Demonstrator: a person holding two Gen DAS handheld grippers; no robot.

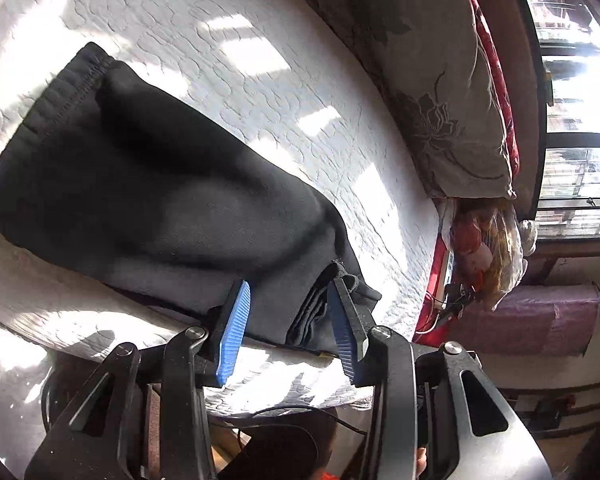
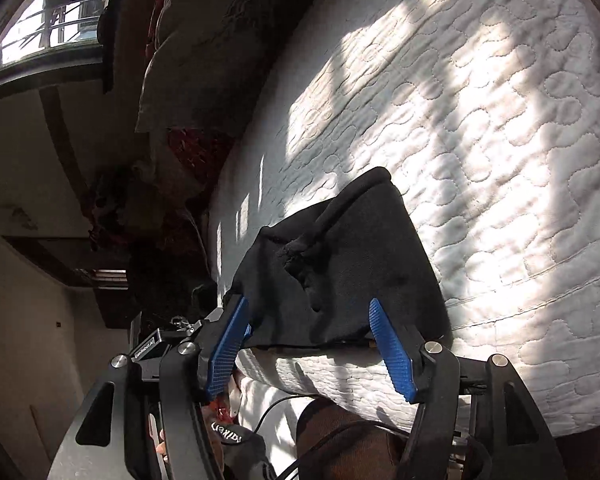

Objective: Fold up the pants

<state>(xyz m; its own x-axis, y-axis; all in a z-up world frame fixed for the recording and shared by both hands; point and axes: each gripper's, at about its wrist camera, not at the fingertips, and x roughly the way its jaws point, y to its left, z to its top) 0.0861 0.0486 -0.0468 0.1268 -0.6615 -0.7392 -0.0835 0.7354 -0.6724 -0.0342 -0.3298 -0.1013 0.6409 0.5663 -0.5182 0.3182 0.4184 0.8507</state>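
Black pants (image 1: 140, 184) lie folded on a white quilted mattress (image 1: 260, 92), with the elastic waistband at the upper left of the left wrist view. My left gripper (image 1: 290, 288) is open, its blue pads either side of the pants' near end by the mattress edge. In the right wrist view the pants (image 2: 340, 264) form a bunched dark heap near the mattress (image 2: 480, 160) edge. My right gripper (image 2: 308, 308) is open, its jaws apart around the near edge of the pants. Neither gripper holds cloth.
A grey floral pillow (image 1: 432, 92) over red fabric lies along the mattress's far side, and shows in the right wrist view (image 2: 204, 52). A window (image 1: 576, 120) is beyond it. A bag of items (image 1: 484, 248) sits at the mattress corner. Cables hang below the near edge.
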